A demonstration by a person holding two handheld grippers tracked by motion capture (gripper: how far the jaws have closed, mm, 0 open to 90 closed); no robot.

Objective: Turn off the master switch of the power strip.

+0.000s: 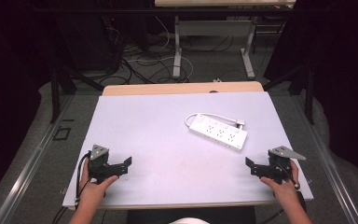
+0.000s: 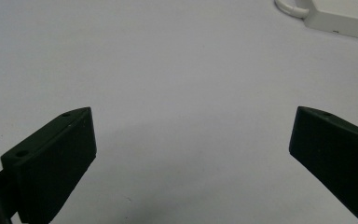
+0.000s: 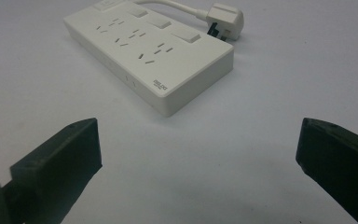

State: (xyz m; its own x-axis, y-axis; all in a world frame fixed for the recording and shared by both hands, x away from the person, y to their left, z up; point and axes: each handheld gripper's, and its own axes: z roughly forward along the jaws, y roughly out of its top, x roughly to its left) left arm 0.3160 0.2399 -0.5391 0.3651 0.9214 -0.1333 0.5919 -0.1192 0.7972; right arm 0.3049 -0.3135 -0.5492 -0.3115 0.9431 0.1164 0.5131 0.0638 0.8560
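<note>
Power strip [image 1: 218, 132] lies well inside the tabletop [image 1: 158, 126] edges, bare surface between it and both grippers [image 1: 127, 165] [image 1: 249, 166], fingers apart.

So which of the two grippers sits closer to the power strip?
The right gripper: the power strip lies on its side of the table, close ahead in the right gripper view. The left gripper is farther off.

The person's left hand [image 1: 92, 186] comes in at about 7 o'clock and holds the left gripper [image 1: 123, 165]. Its two black jaws stand wide apart with nothing between them. The right hand [image 1: 283, 184] comes in at about 5 o'clock and holds the right gripper [image 1: 252, 167]. Its jaws are wide apart too, holding nothing. The two grippers point toward each other.
</note>
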